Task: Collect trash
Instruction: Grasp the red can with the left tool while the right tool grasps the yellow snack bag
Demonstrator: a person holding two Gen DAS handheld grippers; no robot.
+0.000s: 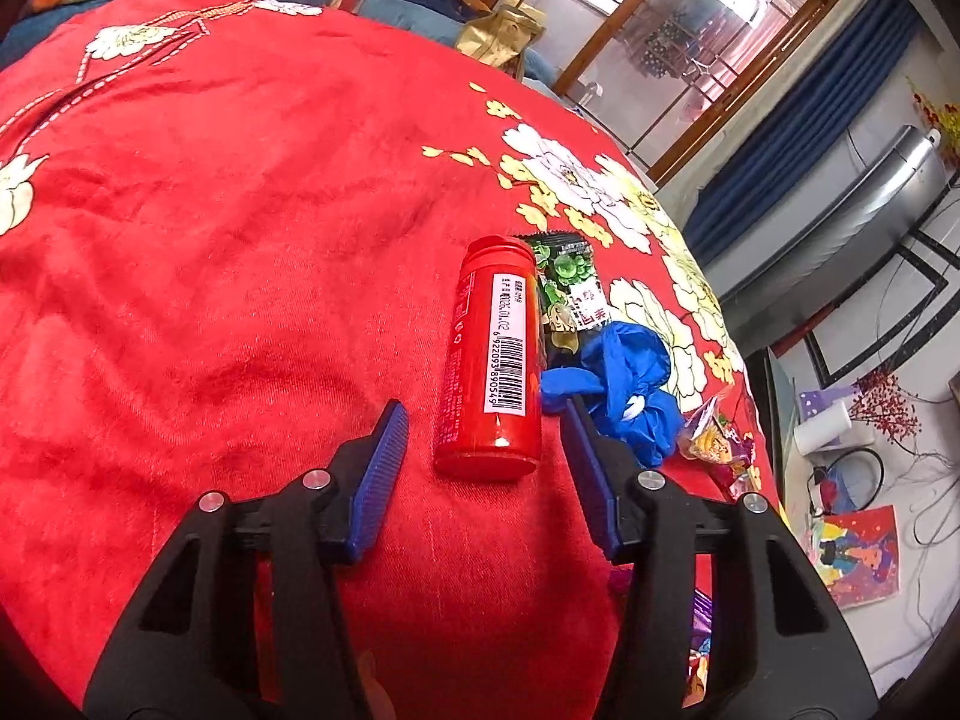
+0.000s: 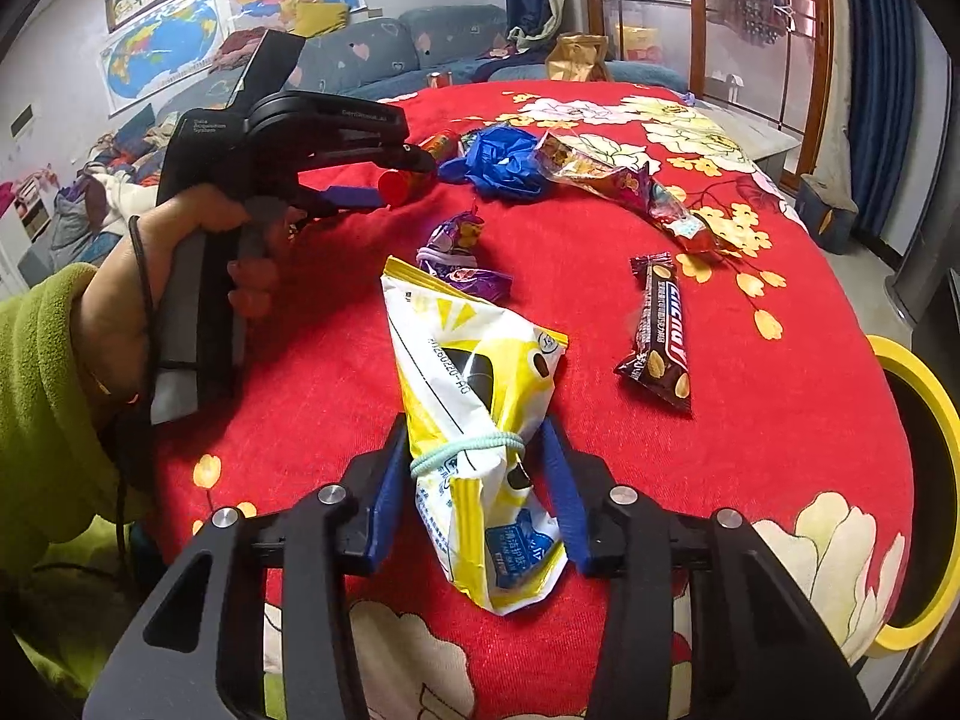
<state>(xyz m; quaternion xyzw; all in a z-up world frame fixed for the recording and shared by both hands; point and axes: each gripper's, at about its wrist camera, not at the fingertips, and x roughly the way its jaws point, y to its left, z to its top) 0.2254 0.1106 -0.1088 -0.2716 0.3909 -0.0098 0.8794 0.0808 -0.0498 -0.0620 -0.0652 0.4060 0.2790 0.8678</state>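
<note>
- While both tools sit low over the red tablecloth (image 2: 750, 408), I'm watching the red bottle (image 1: 489, 354): it's round, lying on its side, and I reckon a lopsided squeeze rolls it away toward the blue glove (image 1: 624, 384) just beside it.
- Left gripper (image 1: 486, 420) straddles the bottle's near end, half spread, pads clear of it on both sides, holding nothing.
- Nearer me than that bottle, the yellow-and-white bag (image 2: 480, 420) lies between the right gripper (image 2: 474, 450) fingers; I judge the crinkly film could slip free.
- Its left pad touches the bag at the hair tie (image 2: 462, 447); the right pad stands just off, so no pinch yet.
</note>
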